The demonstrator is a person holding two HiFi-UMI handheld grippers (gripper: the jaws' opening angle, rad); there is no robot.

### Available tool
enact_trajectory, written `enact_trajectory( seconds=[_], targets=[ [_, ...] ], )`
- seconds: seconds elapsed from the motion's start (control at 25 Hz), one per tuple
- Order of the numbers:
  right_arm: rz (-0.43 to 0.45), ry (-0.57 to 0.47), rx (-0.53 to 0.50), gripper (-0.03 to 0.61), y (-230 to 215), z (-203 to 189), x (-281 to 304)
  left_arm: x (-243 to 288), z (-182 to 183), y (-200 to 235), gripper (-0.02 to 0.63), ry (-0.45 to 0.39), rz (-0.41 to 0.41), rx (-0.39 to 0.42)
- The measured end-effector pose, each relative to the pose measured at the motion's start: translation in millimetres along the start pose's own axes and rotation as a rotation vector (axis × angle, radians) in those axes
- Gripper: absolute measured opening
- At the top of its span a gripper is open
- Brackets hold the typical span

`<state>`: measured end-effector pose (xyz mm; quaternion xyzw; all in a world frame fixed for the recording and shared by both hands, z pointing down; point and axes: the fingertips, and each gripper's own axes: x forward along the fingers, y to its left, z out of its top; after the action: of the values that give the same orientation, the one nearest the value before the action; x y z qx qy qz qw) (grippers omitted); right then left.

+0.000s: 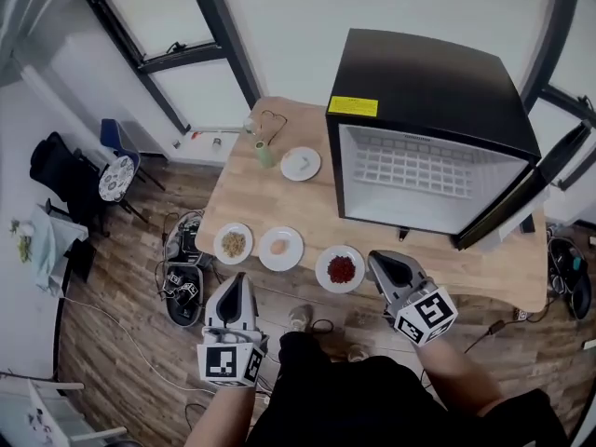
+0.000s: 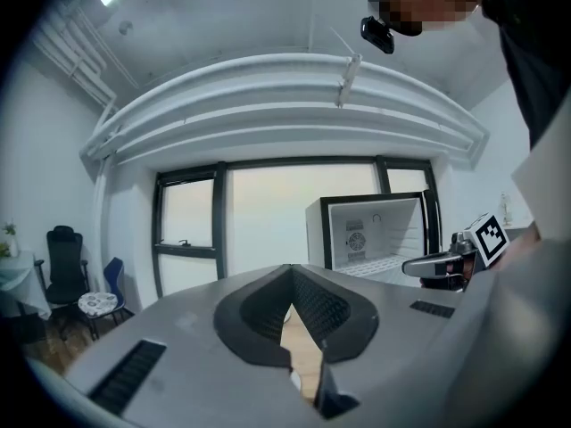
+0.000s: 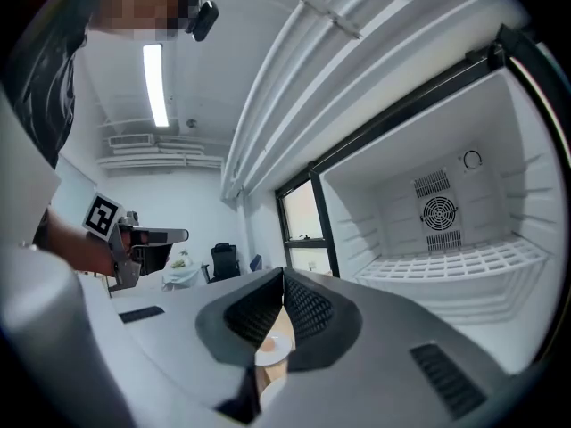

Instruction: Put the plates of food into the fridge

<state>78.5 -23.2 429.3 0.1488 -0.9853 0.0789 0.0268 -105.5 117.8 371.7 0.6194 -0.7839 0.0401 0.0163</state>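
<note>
Holding both claws level near the front edge of the table (image 1: 307,203), I have nothing in either one. My left claw (image 1: 237,285) is at the lower left of the head view, jaws closed tip to tip and empty. My right claw (image 1: 378,262) is at the lower right of centre, jaws pressed together and empty too, with its tips just beside the red plate (image 1: 341,269).

Three plates lie in a row along the table's near side. The brown plate (image 1: 233,243) is furthest left, the egg plate (image 1: 280,248) is in the middle, and the red plate is on the right. A fourth, the white plate (image 1: 300,163), lies further up the frame near a green cup (image 1: 265,153).

The fridge (image 1: 419,73) stands on the table at the upper right. Its door (image 1: 545,175) is swung wide to the right, and its white inside with a wire shelf is bare. All four plates are outside it on the wood.
</note>
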Motion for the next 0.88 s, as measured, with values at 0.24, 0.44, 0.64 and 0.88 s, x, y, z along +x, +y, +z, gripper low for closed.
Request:
enact_trajectory(
  seconds=[0.24, 0.44, 0.64, 0.88],
  targets=[
    [-0.155, 0.007, 0.023, 0.021, -37, -1, -11, 65, 17, -18, 0.003, -0.033, -0.169, 0.034],
    [-0.307, -0.007, 0.105, 0.021, -58, -8, -9, 109, 25, -13, 0.003, -0.055, -0.305, 0.081],
    [-0.456, -0.012, 0.171, 0.021, -66, -21, -12, 150, 12, -9, 0.003, -0.052, -0.429, 0.062],
    [-0.536, -0.021, 0.196, 0.021, -50, -38, -2, 183, -9, -11, 0.003, -0.035, -0.573, 0.030]
  ],
)
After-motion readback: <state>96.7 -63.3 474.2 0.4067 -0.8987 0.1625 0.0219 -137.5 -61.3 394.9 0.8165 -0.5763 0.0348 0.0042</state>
